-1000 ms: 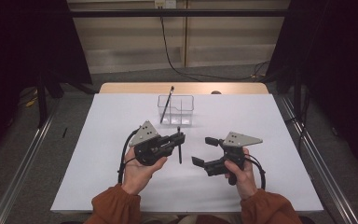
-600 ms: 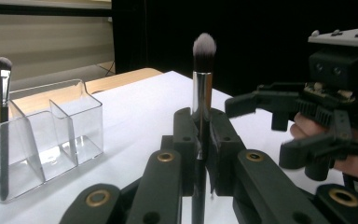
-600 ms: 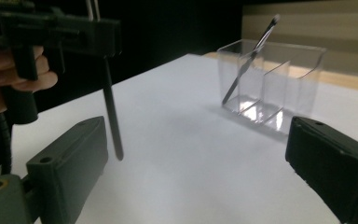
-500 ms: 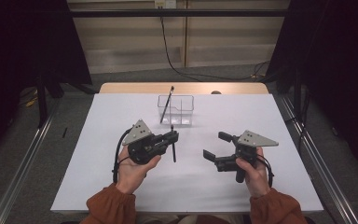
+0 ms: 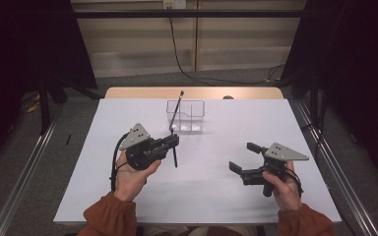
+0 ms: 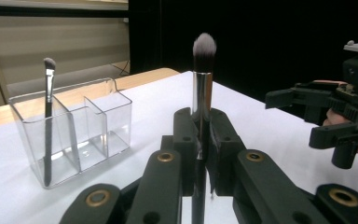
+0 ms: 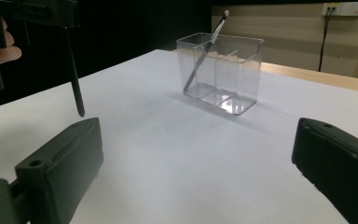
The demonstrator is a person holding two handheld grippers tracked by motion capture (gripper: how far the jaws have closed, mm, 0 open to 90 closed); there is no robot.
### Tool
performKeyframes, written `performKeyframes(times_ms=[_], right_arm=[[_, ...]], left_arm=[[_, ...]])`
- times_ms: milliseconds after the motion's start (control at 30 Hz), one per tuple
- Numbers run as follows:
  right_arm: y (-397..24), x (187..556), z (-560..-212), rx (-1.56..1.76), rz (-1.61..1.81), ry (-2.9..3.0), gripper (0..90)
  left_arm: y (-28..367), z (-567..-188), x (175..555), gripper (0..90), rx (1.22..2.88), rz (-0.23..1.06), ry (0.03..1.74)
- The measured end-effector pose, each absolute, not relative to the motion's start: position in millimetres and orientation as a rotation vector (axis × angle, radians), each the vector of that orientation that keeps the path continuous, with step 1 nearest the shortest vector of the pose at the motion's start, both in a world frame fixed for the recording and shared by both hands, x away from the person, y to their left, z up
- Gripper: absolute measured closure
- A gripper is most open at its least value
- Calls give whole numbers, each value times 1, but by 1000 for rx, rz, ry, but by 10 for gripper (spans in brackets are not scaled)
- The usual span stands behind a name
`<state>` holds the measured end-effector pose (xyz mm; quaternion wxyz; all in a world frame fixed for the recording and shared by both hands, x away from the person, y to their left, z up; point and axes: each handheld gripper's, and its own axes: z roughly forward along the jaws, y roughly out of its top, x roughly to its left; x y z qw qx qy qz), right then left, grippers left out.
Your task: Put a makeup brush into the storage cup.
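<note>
My left gripper (image 5: pixel 173 142) is shut on a makeup brush (image 5: pixel 175 157), held upright with its handle pointing down just above the white sheet. In the left gripper view the brush (image 6: pixel 202 88) rises between the jaws, its grey bristles on top. A clear plastic organizer (image 5: pixel 185 117) with compartments stands behind it, and a thin brush (image 5: pixel 176 110) leans in its left compartment. My right gripper (image 5: pixel 243 157) hangs to the right, open; its jaws have just been opening, with nothing between them. In the right gripper view the organizer (image 7: pixel 223 74) lies ahead and the held brush's handle (image 7: pixel 74 79) hangs at the left.
A white sheet (image 5: pixel 211 187) covers the table, with a strip of bare wood (image 5: pixel 197 92) at the far edge. Metal rails (image 5: pixel 24 172) run along both sides. A black cable (image 5: pixel 187 64) hangs at the back wall.
The two grippers have drawn apart: the right one moved to the right and its jaws widened, the left one shifted slightly left with the brush still in it.
</note>
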<state>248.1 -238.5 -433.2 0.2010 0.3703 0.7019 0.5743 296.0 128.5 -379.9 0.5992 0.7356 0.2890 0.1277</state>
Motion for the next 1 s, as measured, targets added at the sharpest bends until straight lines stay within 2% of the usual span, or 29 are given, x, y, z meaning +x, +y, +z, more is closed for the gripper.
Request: performKeyframes(times_ms=[467,1000], right_arm=[[-268,228,-437,1094,1533,1886,8],[-283,214,-447,1098,1494,1785,2]], left_arm=[[144,-376,304,838,1698,327,699],[159,-365,327,837,1669,373,743]])
